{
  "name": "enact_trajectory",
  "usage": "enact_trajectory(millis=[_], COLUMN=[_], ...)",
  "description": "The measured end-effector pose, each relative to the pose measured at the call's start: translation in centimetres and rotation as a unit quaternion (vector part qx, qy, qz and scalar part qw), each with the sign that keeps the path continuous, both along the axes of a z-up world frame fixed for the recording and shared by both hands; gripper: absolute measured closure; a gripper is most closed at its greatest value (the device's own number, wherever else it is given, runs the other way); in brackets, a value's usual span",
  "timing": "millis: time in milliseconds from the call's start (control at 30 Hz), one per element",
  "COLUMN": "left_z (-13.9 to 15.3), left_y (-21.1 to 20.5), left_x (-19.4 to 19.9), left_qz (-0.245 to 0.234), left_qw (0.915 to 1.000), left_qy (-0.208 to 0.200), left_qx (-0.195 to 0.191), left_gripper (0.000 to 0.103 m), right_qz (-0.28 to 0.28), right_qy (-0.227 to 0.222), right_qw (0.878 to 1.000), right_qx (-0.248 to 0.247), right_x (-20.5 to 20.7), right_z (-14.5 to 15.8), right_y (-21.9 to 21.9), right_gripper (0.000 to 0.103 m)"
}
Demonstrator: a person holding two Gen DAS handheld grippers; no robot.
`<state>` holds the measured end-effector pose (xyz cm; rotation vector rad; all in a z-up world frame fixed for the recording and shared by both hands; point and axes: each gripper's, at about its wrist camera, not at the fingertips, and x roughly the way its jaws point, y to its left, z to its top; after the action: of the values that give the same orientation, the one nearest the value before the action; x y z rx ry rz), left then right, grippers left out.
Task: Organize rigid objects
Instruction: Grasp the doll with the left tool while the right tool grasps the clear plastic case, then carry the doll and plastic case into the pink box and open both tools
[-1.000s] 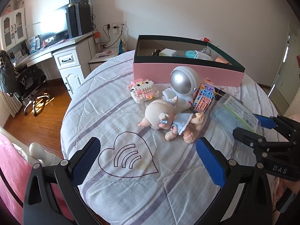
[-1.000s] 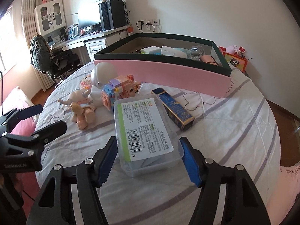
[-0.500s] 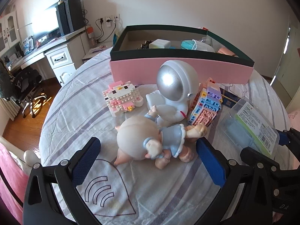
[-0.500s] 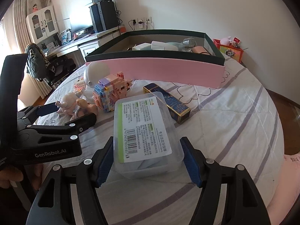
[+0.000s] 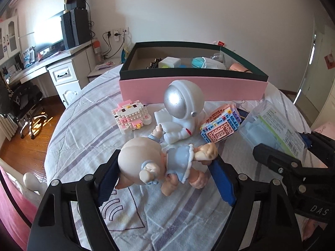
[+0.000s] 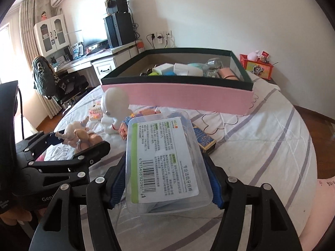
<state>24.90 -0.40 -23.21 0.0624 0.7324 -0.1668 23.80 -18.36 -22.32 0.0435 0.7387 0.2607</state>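
A baby doll [image 5: 146, 159] in a blue dress lies on the striped bedspread [image 5: 88, 125]. My left gripper [image 5: 165, 156] straddles it and its jaws are closing: the left pad sits at the doll's head, the right pad [image 5: 219, 179] just short of its feet. My right gripper [image 6: 165, 159] is shut on a clear plastic box [image 6: 161, 154] with a green-edged label, its jaws closing tighter, and holds it tilted above the bed. In the left wrist view that plastic box [image 5: 272, 125] shows at the right. In the right wrist view the left gripper [image 6: 67, 142] and the doll [image 6: 81, 133] show at the left.
A pink storage box [image 5: 192, 87] with a dark green rim stands behind, holding several items. In front of it are a white astronaut figure [image 5: 182, 106], a pink block cat [image 5: 130, 115], a pastel block house [image 5: 219, 123] and a blue carton [image 6: 204, 140]. A desk and a chair stand to the left.
My left gripper came forward over the doll and its jaws narrowed around it. My right gripper raised and tilted the plastic box off the bedspread.
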Motion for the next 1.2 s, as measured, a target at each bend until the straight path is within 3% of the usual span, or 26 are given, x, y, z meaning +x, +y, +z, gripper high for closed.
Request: enact_trajectory(millis=[267,567,867,1200], left_z=[4.3,10.1,13.4,15.0], left_y=[0.6,0.6,1.0,1.1], left_x=[-4.1,-8.9,-12.8,-15.0], left_qz=[0.022,0.035,0.050,0.055], left_qw=[0.9970,0.9863,0.9762,0.9691], left_qy=[-0.073,-0.161,-0.211,-0.240], left_qx=[-0.011,-0.012,-0.012,-0.006], left_gripper=[0.021,0.021,0.021,0.021], right_qz=[-0.025,-0.034,-0.030,-0.028], right_qy=[-0.081,-0.150,-0.198,-0.219], right_qw=[0.996,0.988,0.980,0.975], right_qx=[-0.003,-0.006,-0.008,-0.008], right_x=[-3.1,-7.0,-10.4,-12.2], right_z=[3.9,8.8,12.4,13.9], right_y=[-0.2,0.0,0.8,1.3], right_gripper=[0.036,0.036,0.036,0.036])
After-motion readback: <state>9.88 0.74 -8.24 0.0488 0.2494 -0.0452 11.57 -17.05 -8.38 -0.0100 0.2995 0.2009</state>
